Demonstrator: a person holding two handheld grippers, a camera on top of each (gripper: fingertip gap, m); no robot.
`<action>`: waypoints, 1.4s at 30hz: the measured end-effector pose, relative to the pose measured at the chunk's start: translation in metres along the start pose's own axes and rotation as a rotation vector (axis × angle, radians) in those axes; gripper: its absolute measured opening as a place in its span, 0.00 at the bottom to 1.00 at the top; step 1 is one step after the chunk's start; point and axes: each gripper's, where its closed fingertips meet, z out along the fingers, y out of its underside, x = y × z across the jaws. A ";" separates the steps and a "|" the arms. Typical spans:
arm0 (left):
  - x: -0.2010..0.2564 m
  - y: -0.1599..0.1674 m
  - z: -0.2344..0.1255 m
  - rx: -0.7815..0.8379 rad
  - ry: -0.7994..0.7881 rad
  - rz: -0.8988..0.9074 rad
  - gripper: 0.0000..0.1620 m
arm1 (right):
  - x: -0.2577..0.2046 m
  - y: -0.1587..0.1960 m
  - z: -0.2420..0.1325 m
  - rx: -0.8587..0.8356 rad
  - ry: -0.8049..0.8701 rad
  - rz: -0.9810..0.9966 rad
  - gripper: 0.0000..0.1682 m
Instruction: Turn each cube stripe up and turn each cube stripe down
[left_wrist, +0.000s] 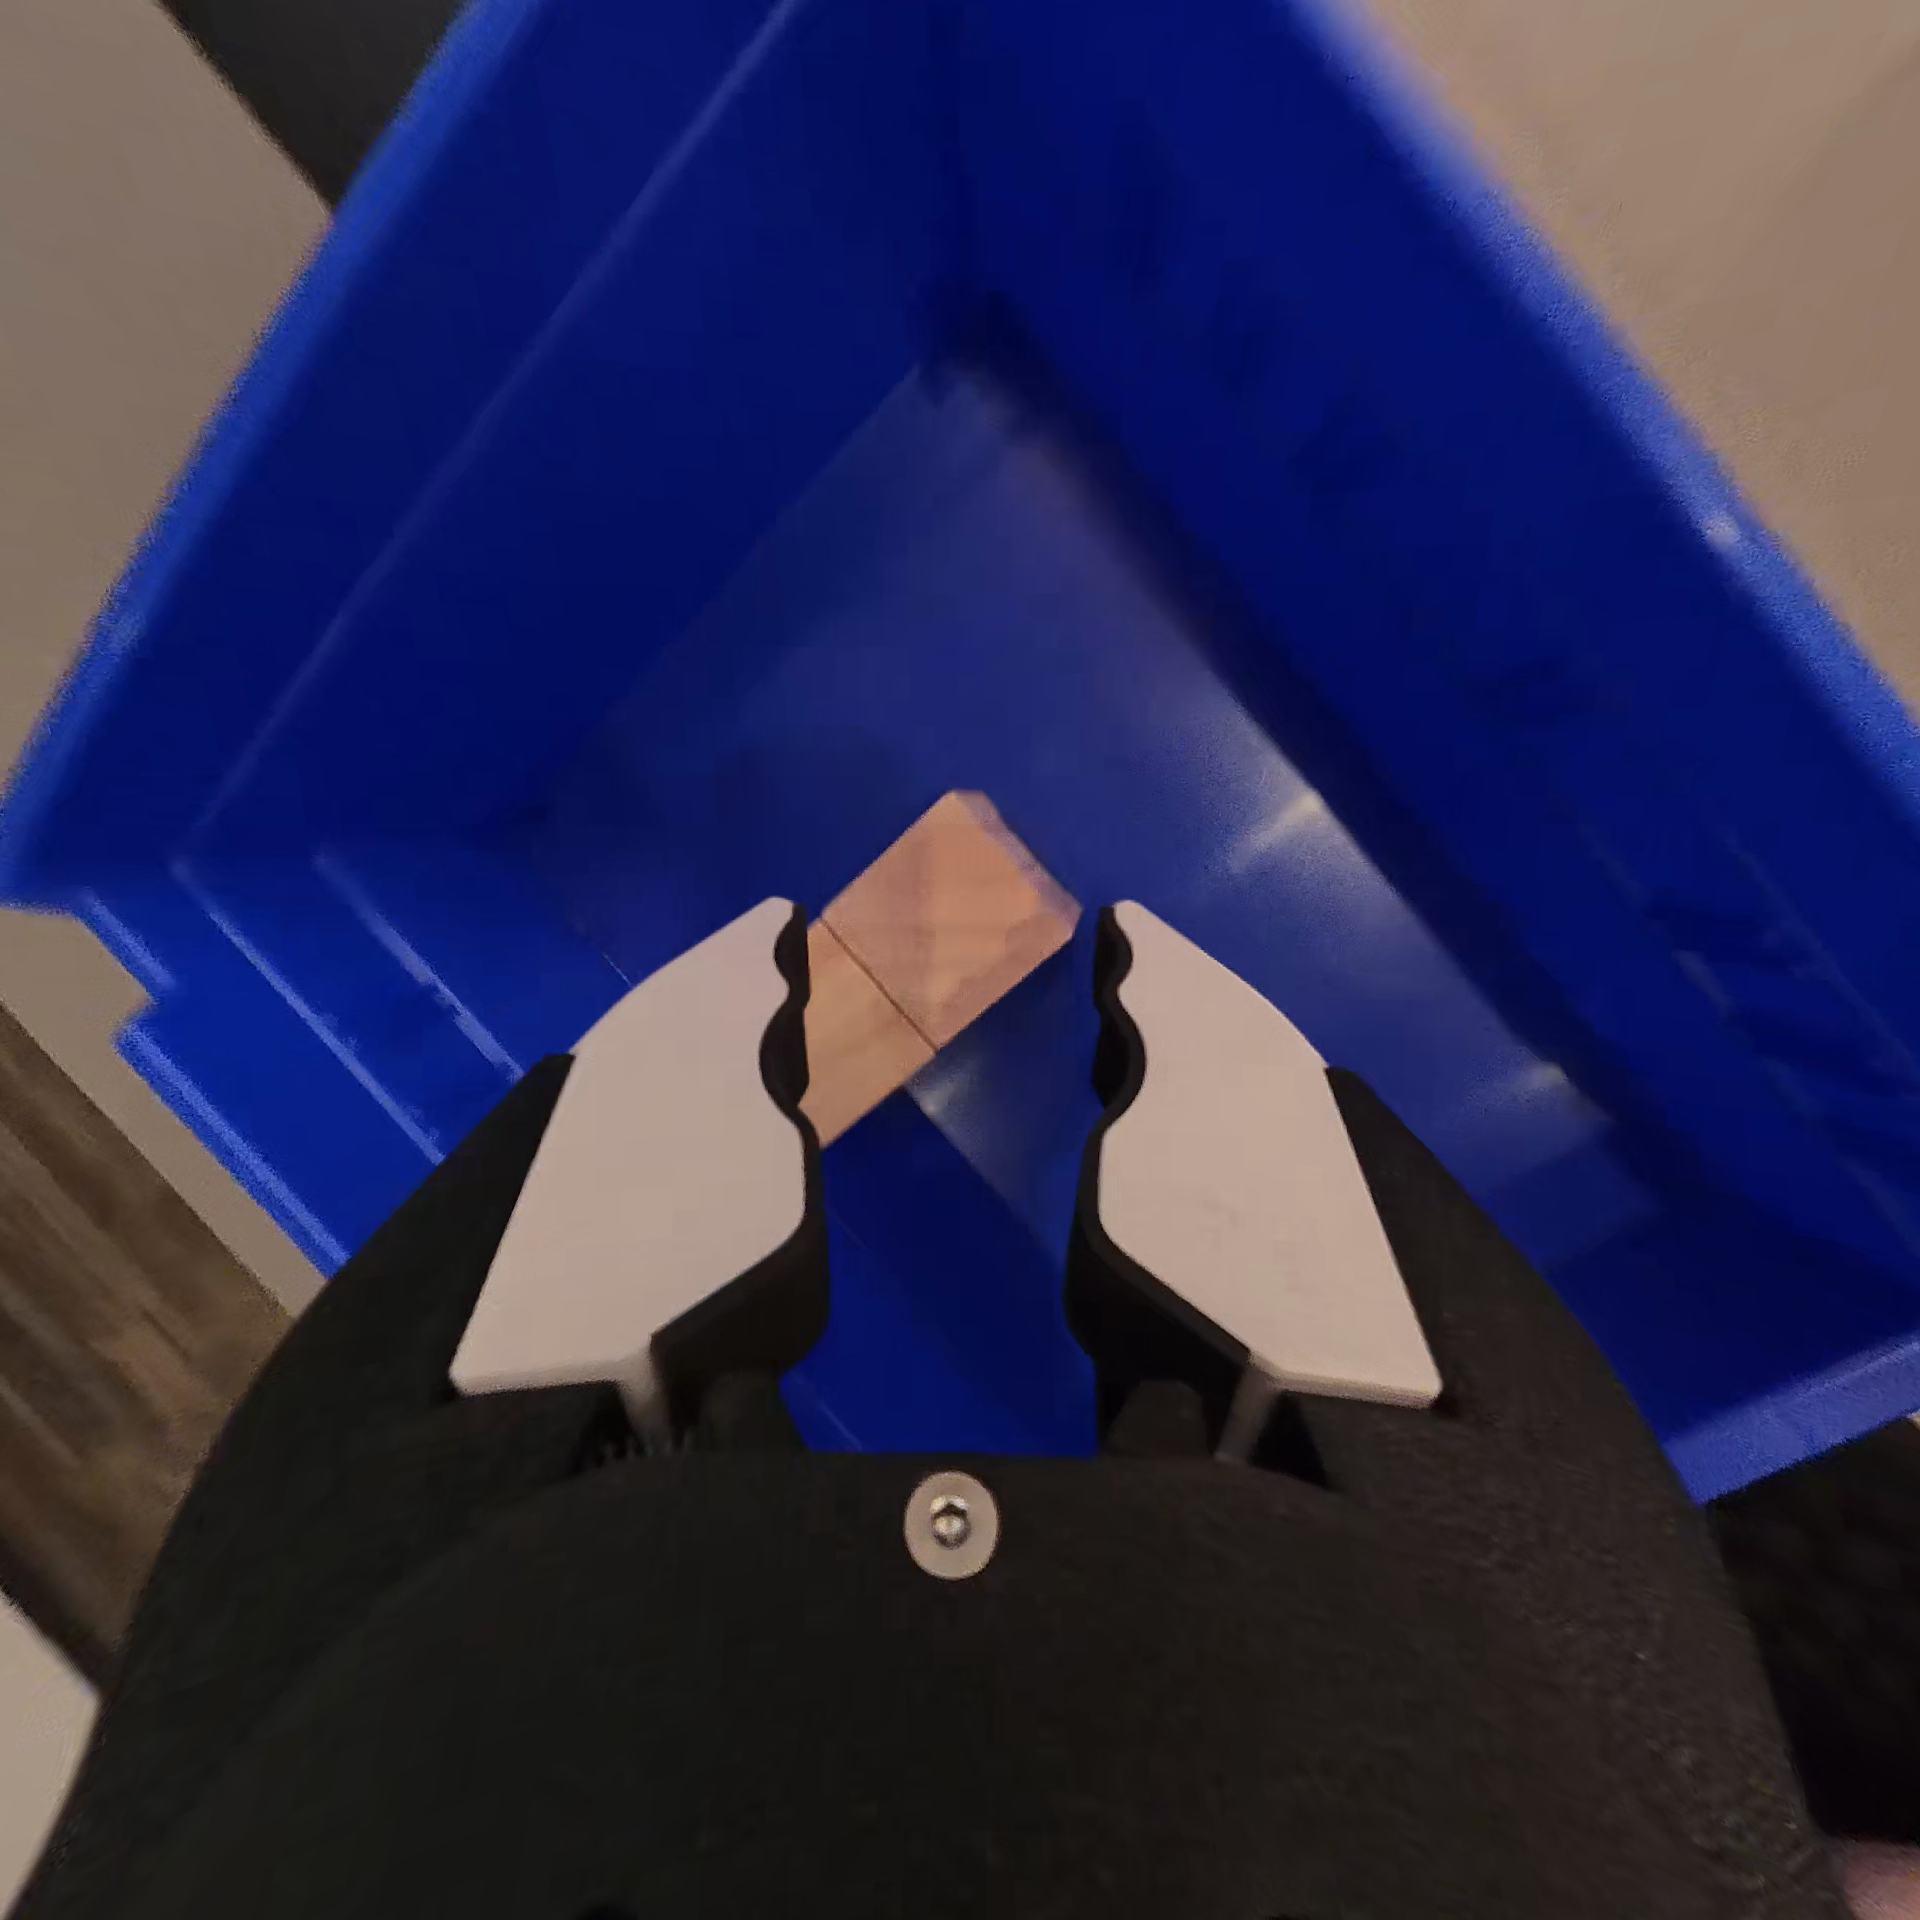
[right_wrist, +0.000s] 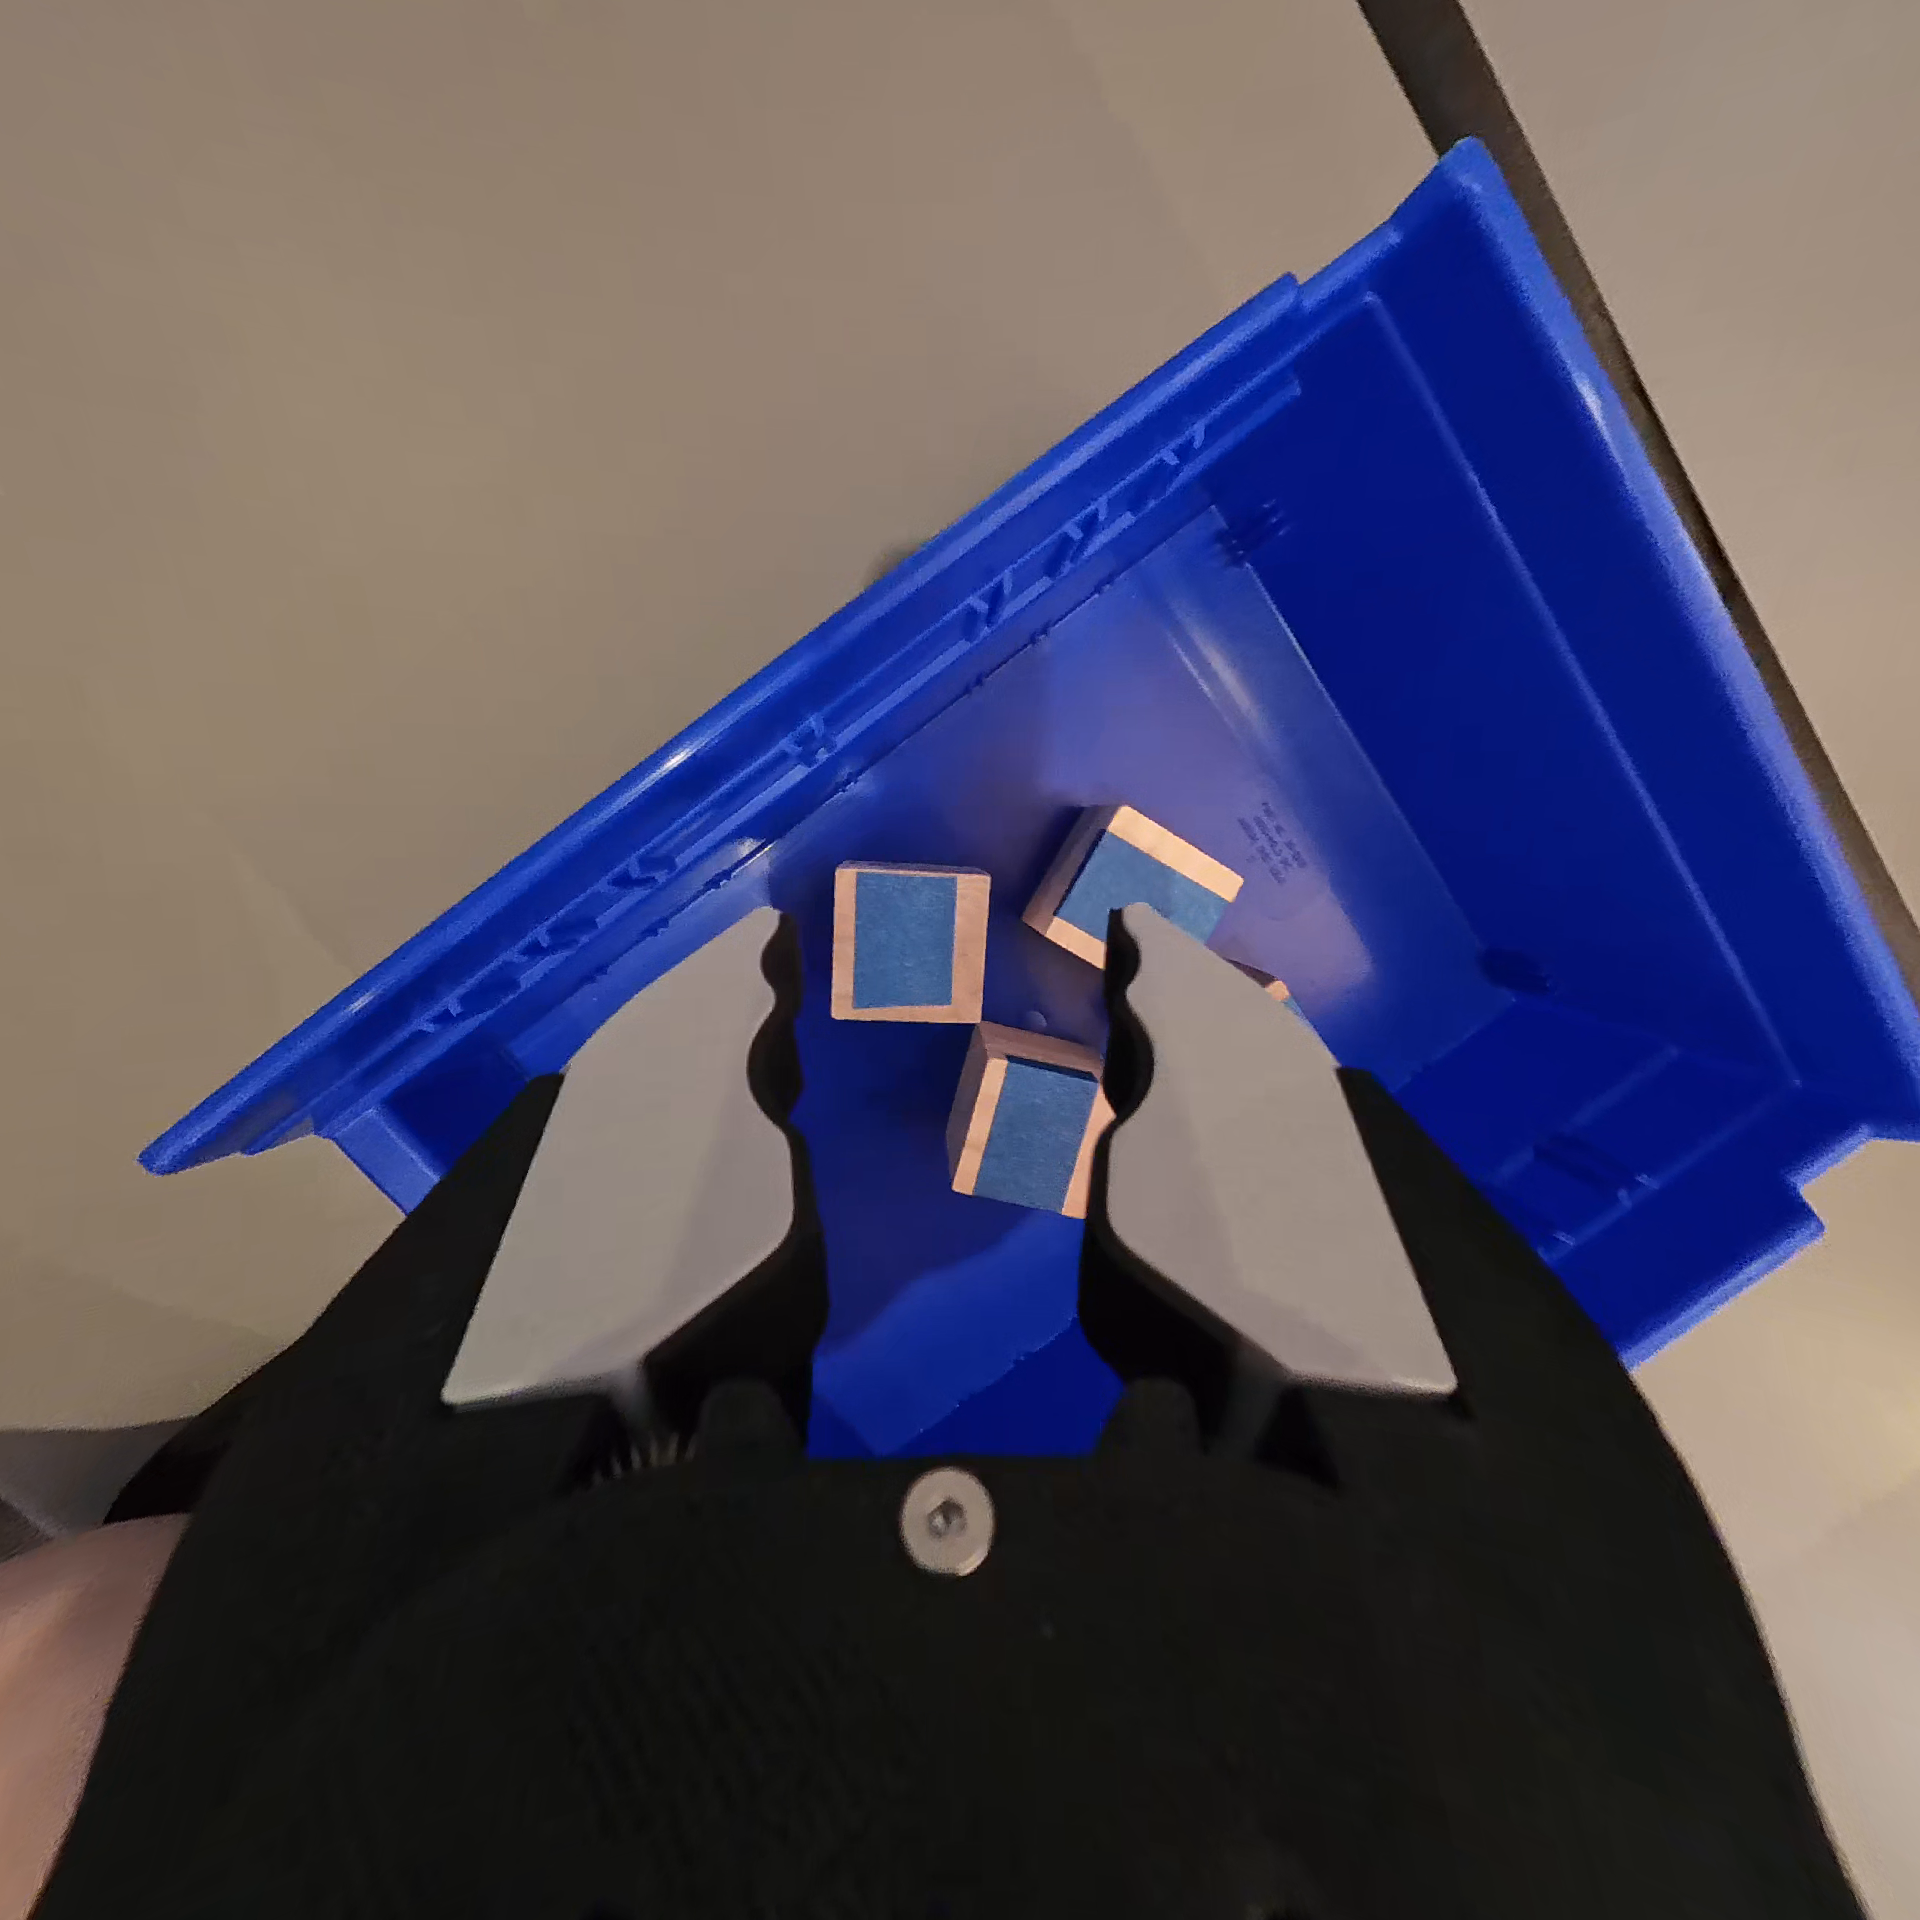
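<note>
In the left wrist view two plain wooden cubes (left_wrist: 940, 940) lie side by side on the floor of a blue bin (left_wrist: 520, 520), no stripe showing. My left gripper (left_wrist: 945, 914) is open above them, the left finger partly covering the nearer cube. In the right wrist view three wooden cubes with blue tape lie in another blue bin (right_wrist: 1558, 623): one at the left (right_wrist: 906, 943), one nearer (right_wrist: 1029, 1127), one farther right (right_wrist: 1127, 883). A bit of a further cube shows behind the right finger. My right gripper (right_wrist: 945, 914) is open above them and holds nothing.
Both bins stand on a pale tabletop (right_wrist: 416, 364). A dark table edge (right_wrist: 1507, 135) runs past the right bin's far corner. Wood-look floor (left_wrist: 94, 1299) shows at the left of the left wrist view.
</note>
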 end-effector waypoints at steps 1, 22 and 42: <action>0.002 -0.008 -0.002 -0.007 -0.004 0.054 0.33 | 0.000 0.000 0.001 0.001 -0.006 -0.002 0.35; -0.003 0.018 0.040 -0.217 0.154 0.633 0.35 | 0.005 -0.003 0.019 -0.031 -0.002 0.008 0.34; 0.059 -0.118 -0.172 0.729 0.477 0.023 0.29 | -0.050 -0.138 -0.056 0.636 0.106 -0.246 0.41</action>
